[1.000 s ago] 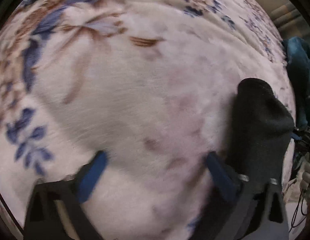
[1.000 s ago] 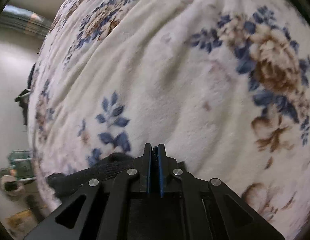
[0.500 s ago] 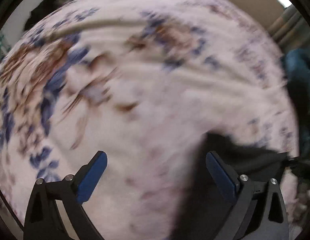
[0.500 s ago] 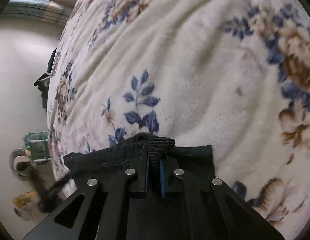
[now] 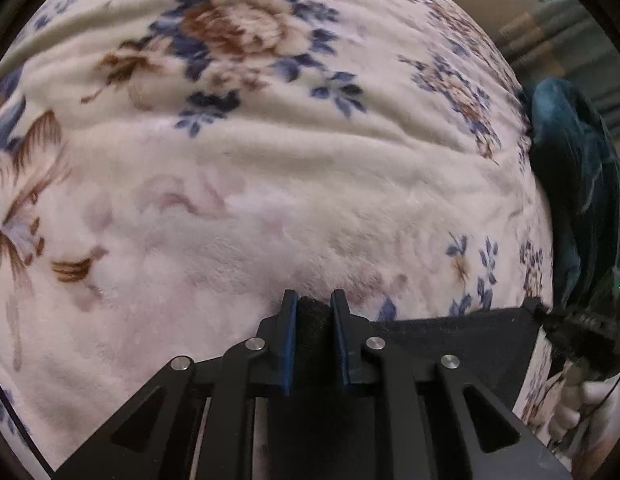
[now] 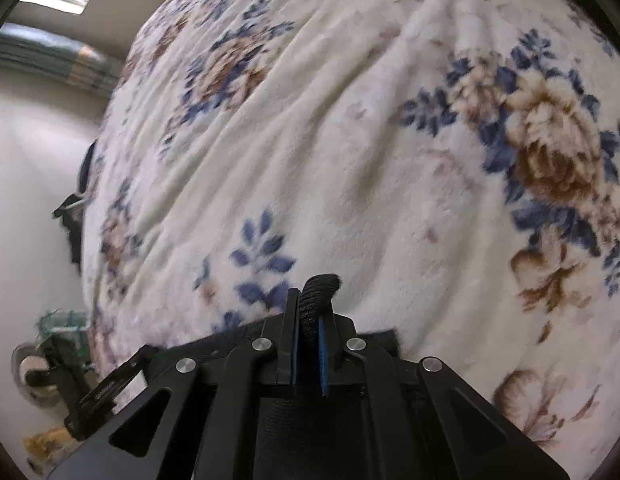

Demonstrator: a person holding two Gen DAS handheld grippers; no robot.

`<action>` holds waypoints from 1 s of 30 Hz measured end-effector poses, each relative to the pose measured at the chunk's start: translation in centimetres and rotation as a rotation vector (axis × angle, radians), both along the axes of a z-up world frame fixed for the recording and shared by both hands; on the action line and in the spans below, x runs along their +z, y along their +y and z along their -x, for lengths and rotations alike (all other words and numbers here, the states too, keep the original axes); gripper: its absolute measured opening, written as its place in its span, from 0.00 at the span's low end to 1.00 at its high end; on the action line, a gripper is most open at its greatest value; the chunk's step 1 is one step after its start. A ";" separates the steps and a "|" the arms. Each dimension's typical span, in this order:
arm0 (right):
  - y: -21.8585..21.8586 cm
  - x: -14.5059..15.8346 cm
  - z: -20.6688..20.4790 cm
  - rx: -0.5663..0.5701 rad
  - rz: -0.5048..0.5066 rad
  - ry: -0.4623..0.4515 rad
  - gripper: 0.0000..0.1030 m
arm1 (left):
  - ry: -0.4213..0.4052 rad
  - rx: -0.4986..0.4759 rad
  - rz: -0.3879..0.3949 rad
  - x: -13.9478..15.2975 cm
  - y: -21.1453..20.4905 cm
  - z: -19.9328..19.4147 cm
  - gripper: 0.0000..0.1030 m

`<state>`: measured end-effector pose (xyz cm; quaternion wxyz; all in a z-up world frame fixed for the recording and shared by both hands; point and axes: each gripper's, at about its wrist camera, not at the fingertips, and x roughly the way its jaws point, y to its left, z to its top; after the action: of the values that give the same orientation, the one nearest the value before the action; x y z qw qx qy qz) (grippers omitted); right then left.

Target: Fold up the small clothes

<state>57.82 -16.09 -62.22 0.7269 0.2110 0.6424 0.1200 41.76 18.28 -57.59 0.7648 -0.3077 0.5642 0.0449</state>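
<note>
A: Starting at the left, why do we have the left gripper (image 5: 313,312) clamped where it is?

B: Its blue pads are pinched on one end of the black sock (image 5: 450,340), with a thick wad of knit filling the gap between them. From there the cloth runs out to the right as a taut, flat band toward the other tool, so we judge that we are holding it stretched to get a clean line before folding.

A: And the floral blanket (image 5: 270,184) under it?

B: It serves as our work surface. The sock hangs at its near edge, low in the left camera; whether it touches the pile we cannot tell.

A: Moving right, what about the right gripper (image 6: 310,320)?

B: Closed on the sock's other end too. A rolled nub of ribbed knit pokes out past the fingertips, so our grip sits just behind the very edge, which should keep it from slipping under tension.

A: Anything further right?

B: A dark teal garment (image 5: 570,168) lies at the blanket's far right edge, well apart from our sock, probably waiting its turn.
</note>
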 end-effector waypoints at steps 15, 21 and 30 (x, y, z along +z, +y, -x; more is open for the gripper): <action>-10.9 -0.6 8.5 -0.112 -0.099 0.278 0.52 | 0.022 0.011 0.021 4.6 1.2 8.1 0.89; -10.8 -3.7 16.6 -0.202 -0.129 0.408 0.41 | 0.116 0.046 0.009 2.1 -0.5 11.3 0.89; -10.7 -1.2 19.6 -0.266 0.004 0.348 0.05 | 0.174 0.033 0.035 0.2 -3.4 11.1 0.89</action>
<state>38.25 -26.77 -63.39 0.6151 0.3100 0.7248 -0.0162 30.70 14.86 -57.39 0.7068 -0.3251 0.6239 0.0744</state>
